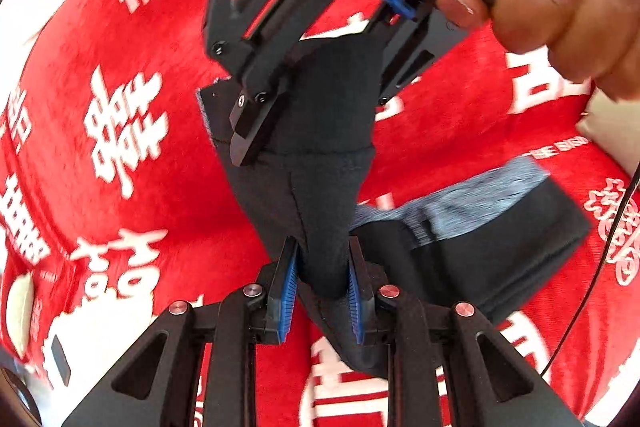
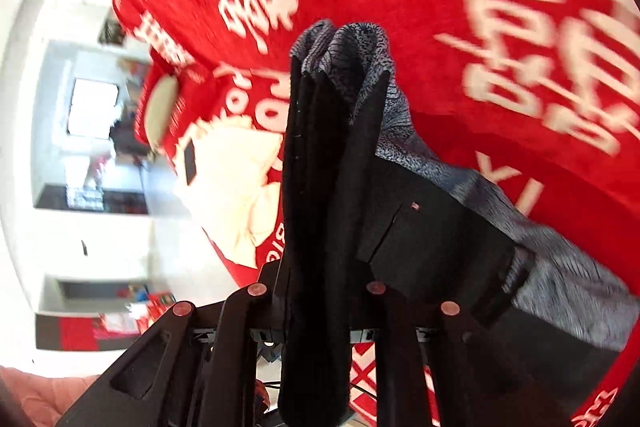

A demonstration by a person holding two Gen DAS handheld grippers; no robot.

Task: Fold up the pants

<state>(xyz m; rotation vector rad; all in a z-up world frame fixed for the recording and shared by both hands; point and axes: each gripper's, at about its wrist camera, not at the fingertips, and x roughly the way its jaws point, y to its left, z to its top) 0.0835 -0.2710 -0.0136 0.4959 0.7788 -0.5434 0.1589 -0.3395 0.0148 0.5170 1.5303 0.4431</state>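
Red blanket (image 1: 120, 155) underneath; left gripper (image 1: 322, 291) and right gripper (image 1: 264, 115) both clench the pants (image 1: 320, 195).

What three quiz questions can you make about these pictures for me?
1. True or false: the left hand-held gripper is shut on the black pants.
2. What colour is the blanket under the pants? A green, B red, C yellow.
3. Fill in: the right hand-held gripper grips the pants near their grey ____.

Key: 1 true. 2 B. 3 lining.
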